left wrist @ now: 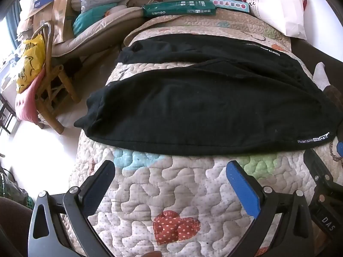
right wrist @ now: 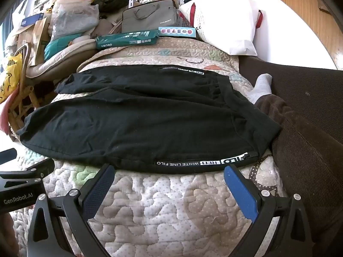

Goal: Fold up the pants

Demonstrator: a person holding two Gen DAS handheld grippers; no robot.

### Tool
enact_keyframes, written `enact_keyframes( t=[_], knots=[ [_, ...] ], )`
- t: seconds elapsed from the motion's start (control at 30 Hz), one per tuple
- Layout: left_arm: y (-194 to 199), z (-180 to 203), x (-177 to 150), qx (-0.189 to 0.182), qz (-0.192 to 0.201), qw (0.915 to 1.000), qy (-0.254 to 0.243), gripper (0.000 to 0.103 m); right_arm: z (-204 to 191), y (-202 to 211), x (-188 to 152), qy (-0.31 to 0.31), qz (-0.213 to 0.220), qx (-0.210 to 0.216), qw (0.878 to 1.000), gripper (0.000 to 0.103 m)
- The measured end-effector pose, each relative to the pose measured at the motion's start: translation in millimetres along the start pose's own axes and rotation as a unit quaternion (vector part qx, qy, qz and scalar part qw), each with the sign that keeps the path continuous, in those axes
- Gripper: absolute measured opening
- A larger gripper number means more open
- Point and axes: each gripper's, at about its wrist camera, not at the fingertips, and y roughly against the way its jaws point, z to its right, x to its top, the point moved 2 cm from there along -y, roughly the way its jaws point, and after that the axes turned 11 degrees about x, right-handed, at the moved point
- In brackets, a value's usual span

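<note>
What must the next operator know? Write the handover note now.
Left gripper: open, empty, over the quilted patchwork bedspread, short of the pants' near edge.
Right gripper: open, empty, fingertips at the near edge by the white lettering.
Black cotton pants: spread flat, legs apart, waistband toward the right.
Done: laid out.
Left: every fold.

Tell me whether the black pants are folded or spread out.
Spread out, unfolded: the black pants lie flat on the quilt, both legs apart, side by side. Neither gripper holds them.
</note>
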Motion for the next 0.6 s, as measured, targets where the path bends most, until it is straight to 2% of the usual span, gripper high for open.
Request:
enact_keyframes(
  t=[0.6],
  knots=[
    [-2.5, -2.7, 2.9, 0.001, -0.012, 0.9999, 0.003, 0.103, -0.4, -1.3, -1.3, 0.000, -0.001, 0.000, 1.000, 0.103]
  ],
)
